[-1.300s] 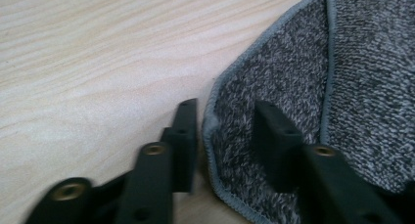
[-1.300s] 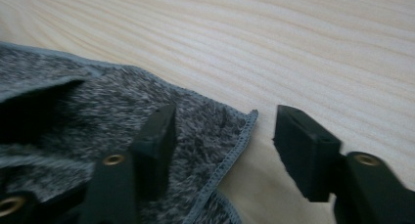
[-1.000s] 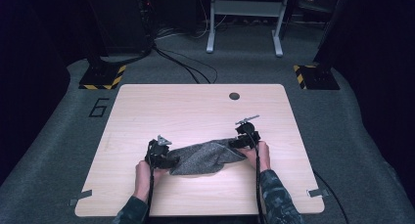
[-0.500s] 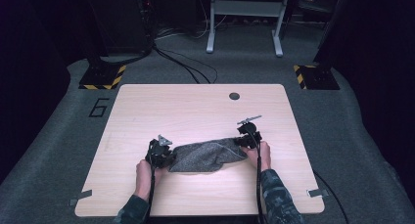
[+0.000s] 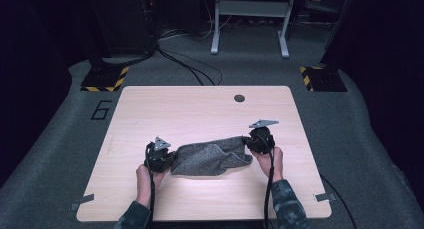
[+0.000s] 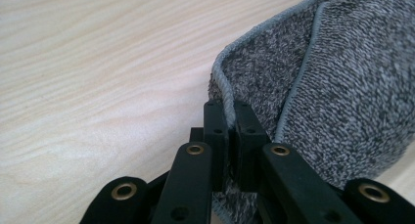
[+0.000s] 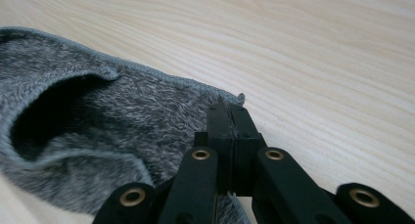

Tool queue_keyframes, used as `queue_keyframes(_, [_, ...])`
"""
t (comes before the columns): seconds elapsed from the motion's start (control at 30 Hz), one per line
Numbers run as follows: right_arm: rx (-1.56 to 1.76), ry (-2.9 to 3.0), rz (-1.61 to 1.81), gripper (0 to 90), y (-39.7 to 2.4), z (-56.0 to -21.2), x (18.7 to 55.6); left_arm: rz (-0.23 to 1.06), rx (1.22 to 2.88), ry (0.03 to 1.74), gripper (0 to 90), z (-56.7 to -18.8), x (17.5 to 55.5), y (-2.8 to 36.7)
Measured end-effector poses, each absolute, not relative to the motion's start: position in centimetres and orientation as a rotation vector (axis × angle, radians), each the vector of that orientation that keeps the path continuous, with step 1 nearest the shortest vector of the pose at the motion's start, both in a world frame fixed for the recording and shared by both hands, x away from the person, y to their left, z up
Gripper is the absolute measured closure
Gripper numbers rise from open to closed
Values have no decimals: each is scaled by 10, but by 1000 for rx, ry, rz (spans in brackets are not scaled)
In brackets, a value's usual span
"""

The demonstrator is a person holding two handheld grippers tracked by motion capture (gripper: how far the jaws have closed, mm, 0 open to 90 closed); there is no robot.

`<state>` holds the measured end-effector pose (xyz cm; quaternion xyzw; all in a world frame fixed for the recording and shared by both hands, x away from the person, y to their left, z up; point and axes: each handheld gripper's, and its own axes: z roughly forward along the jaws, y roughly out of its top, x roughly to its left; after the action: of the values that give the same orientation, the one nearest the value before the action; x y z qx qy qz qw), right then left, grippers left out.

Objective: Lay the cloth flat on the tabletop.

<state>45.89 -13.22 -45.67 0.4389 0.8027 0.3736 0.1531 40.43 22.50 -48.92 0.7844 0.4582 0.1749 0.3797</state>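
Note:
A grey terry cloth (image 5: 212, 157) hangs slack between my two grippers over the near half of the wooden table (image 5: 200, 109). My left gripper (image 5: 167, 160) is shut on the cloth's left end; in the left gripper view its jaws pinch the hemmed edge (image 6: 228, 106) of the cloth (image 6: 333, 97). My right gripper (image 5: 248, 143) is shut on the right end, held higher than the left. In the right gripper view the jaws clamp the cloth's corner (image 7: 226, 111), and the cloth (image 7: 98, 131) sags open to the left. Both pairs of jaws have just closed on the cloth.
A round dark hole (image 5: 239, 98) sits near the table's far edge. Beyond the table stand a metal frame's legs (image 5: 250, 24), cables on the floor (image 5: 185, 64) and two bases with yellow-black stripes (image 5: 105, 79). Pale wood spreads around the cloth on all sides.
The right gripper has risen and moved a little away from me, lifting the cloth's right end off the table. The cloth now spans between both grippers instead of lying flat.

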Motion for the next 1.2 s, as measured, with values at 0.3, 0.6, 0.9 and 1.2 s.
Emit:
queue_keyframes(0.3, [1241, 2291, 1108, 900, -140, -447, 424, 412, 2007, 1145, 866, -486, 392, 224])
queue_keyframes(0.6, [1251, 2300, 1062, 900, -139, -452, 445, 434, 2064, 1145, 874, -484, 426, 225])
queue_keyframes(0.9, [1156, 2118, 1048, 900, -132, -355, 520, 815, 1983, 1000, 876, -345, 500, 215])
queue_keyframes(1.2, [924, 2013, 1163, 900, -132, -299, 450, 976, 1948, 760, 871, -339, 426, 209])
